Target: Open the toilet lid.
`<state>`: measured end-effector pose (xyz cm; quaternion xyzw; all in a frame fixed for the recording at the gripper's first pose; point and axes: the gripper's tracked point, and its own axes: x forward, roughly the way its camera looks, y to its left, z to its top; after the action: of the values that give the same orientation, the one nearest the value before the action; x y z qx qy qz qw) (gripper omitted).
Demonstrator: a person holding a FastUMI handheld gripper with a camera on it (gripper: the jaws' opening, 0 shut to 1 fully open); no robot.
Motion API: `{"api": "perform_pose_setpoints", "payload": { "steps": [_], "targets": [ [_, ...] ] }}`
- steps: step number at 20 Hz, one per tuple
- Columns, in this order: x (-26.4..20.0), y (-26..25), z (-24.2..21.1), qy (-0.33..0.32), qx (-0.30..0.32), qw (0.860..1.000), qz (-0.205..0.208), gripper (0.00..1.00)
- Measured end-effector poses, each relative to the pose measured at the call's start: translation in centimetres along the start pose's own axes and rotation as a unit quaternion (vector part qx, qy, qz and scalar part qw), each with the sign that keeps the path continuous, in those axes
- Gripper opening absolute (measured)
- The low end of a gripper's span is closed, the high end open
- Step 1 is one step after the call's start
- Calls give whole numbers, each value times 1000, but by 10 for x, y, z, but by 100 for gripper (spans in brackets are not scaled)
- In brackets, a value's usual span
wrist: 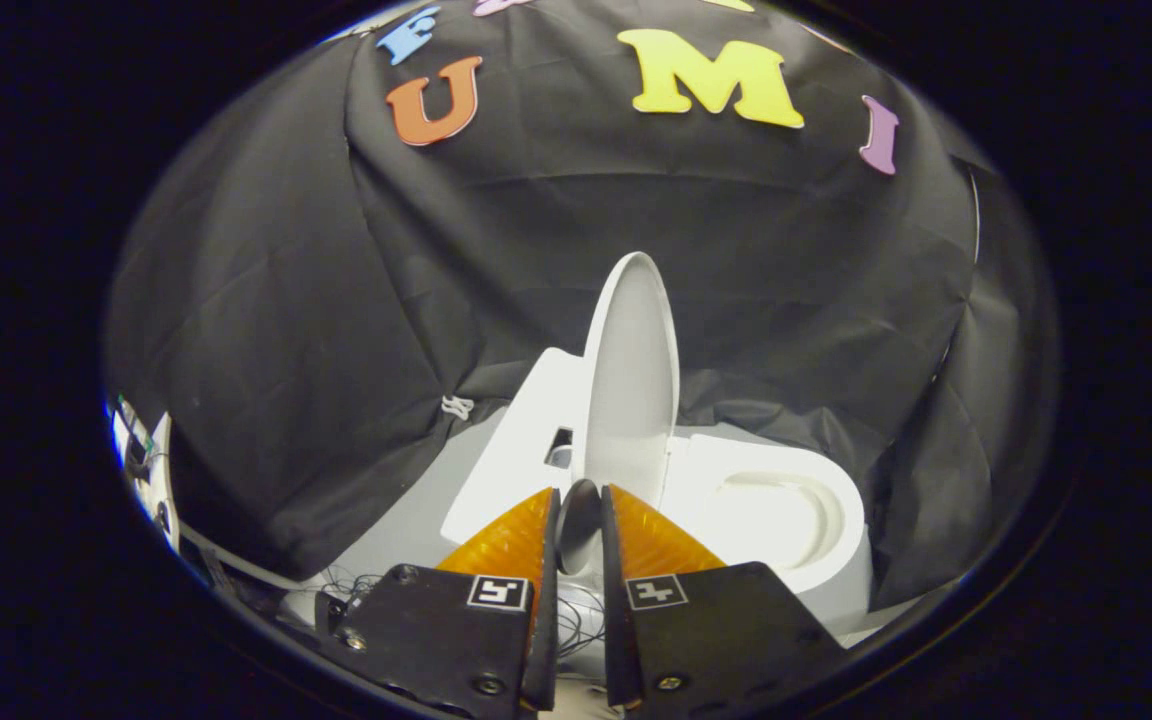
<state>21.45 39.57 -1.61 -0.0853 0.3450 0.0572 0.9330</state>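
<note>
A white toilet stands just ahead of me against the black cloth wall. Its lid (631,370) is raised nearly upright and I see it almost edge-on, with its inner face turned towards the bowl (776,510) on the right. The seat ring lies flat around the bowl opening. The white rear body (516,450) of the toilet extends to the left of the lid. My gripper (579,497) sits at the lid's near rim, and the rounded rim fills the narrow gap between the two fingers, so both appear to press on it.
The toilet rests on a grey floor panel (406,520). Black cloth (266,350) hangs close around it on the left, behind and on the right. A white frame with cables (141,455) stands far left, and thin wires (576,620) lie below the fingers.
</note>
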Motion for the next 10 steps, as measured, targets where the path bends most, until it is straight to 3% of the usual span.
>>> {"api": "perform_pose_setpoints", "payload": {
  "steps": [10],
  "targets": [
    [15,32,-3,2,-32,999,-6,22]
  ]
}}
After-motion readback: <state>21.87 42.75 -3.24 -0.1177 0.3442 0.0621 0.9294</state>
